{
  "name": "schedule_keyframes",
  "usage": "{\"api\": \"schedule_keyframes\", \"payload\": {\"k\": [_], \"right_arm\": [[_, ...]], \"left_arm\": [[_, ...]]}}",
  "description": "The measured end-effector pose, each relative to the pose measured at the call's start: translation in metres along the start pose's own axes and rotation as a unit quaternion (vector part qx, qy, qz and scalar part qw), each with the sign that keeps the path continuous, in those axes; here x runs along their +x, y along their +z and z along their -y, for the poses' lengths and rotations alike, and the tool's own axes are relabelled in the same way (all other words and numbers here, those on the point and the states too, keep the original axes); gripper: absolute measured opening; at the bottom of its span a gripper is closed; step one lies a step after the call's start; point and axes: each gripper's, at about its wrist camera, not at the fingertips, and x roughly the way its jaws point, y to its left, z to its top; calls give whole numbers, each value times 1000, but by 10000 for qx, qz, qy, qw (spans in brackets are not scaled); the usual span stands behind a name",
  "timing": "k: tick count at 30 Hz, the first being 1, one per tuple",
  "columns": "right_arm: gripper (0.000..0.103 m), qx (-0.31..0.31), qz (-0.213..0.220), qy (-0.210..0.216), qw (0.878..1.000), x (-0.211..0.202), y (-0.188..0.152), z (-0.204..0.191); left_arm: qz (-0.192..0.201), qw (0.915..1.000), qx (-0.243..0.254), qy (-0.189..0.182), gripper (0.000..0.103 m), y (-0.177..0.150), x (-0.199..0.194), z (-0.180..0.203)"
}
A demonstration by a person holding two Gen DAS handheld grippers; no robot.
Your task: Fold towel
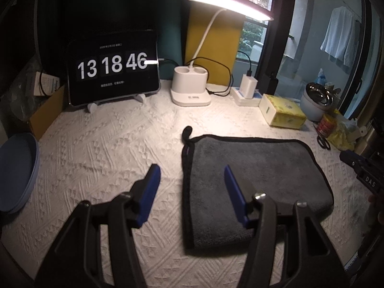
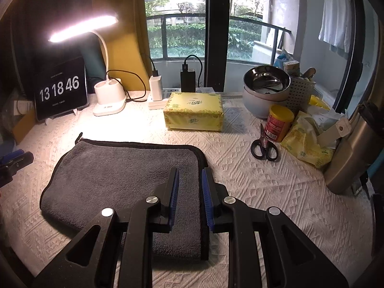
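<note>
1. The grey towel (image 1: 254, 182) is lying folded and flat on the white textured tablecloth (image 1: 100, 148), its black-trimmed edges showing at the far and left sides, with a small hanging loop (image 1: 187, 132) sticking out at its 11 o'clock corner.
2. The left gripper (image 1: 192, 175) is hovering over the towel's left edge with its blue fingers (image 1: 150, 192) spread wide, grasping nothing; one finger is sitting over bare cloth, the other over the towel.
3. The right gripper (image 2: 189, 180) is hanging above the towel's (image 2: 124, 180) right edge, its fingers (image 2: 174, 187) parted by a narrow gap with nothing between them.
4. In the right wrist view, a yellow tissue box (image 2: 194, 114) is resting at 12 o'clock from the towel, and black scissors (image 2: 264, 146) are lying at 2 o'clock beside a red can (image 2: 278, 123).
5. A tablet clock (image 1: 112, 69) is standing at 10 o'clock in the left wrist view, with a lit desk lamp (image 1: 192, 86) glowing at 12 o'clock.
</note>
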Motion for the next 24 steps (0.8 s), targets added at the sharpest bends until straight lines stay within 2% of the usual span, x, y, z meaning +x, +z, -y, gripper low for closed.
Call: {"api": "schedule_keyframes", "payload": {"k": [24], "right_arm": [[22, -99, 238, 58, 9997, -63, -26, -16]], "left_arm": [[422, 9987, 76, -259, 57, -26, -68, 1]]}}
